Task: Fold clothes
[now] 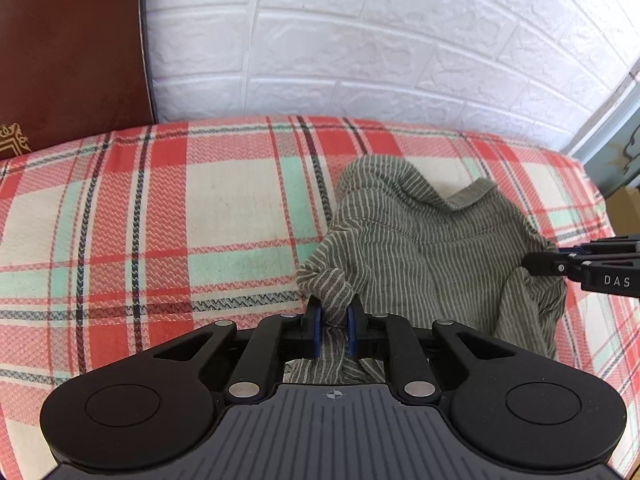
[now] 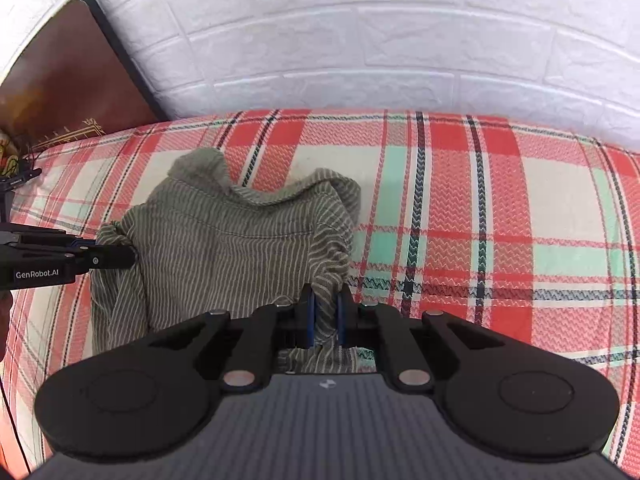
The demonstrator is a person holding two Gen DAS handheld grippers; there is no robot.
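A grey-green shirt with thin white stripes point(image 1: 432, 240) point(image 2: 236, 240) hangs slack over the plaid bed, held up at two points. My left gripper point(image 1: 335, 320) is shut on a bunched edge at the shirt's left side, with cloth pinched between its blue pads point(image 1: 316, 330). My right gripper point(image 2: 325, 312) is shut on the opposite edge in the same way. Each gripper shows in the other's view: the right gripper point(image 1: 536, 262) comes in from the right edge, the left gripper point(image 2: 128, 257) from the left edge. The shirt's collar point(image 1: 474, 194) sags toward the wall.
The bed carries a red, cream and mint plaid sheet point(image 1: 180, 216) point(image 2: 500, 216). A white brick-pattern wall point(image 1: 360, 40) stands right behind it. A dark brown headboard point(image 1: 68, 52) rises at the left, and a blue-framed panel point(image 1: 616, 144) at the far right.
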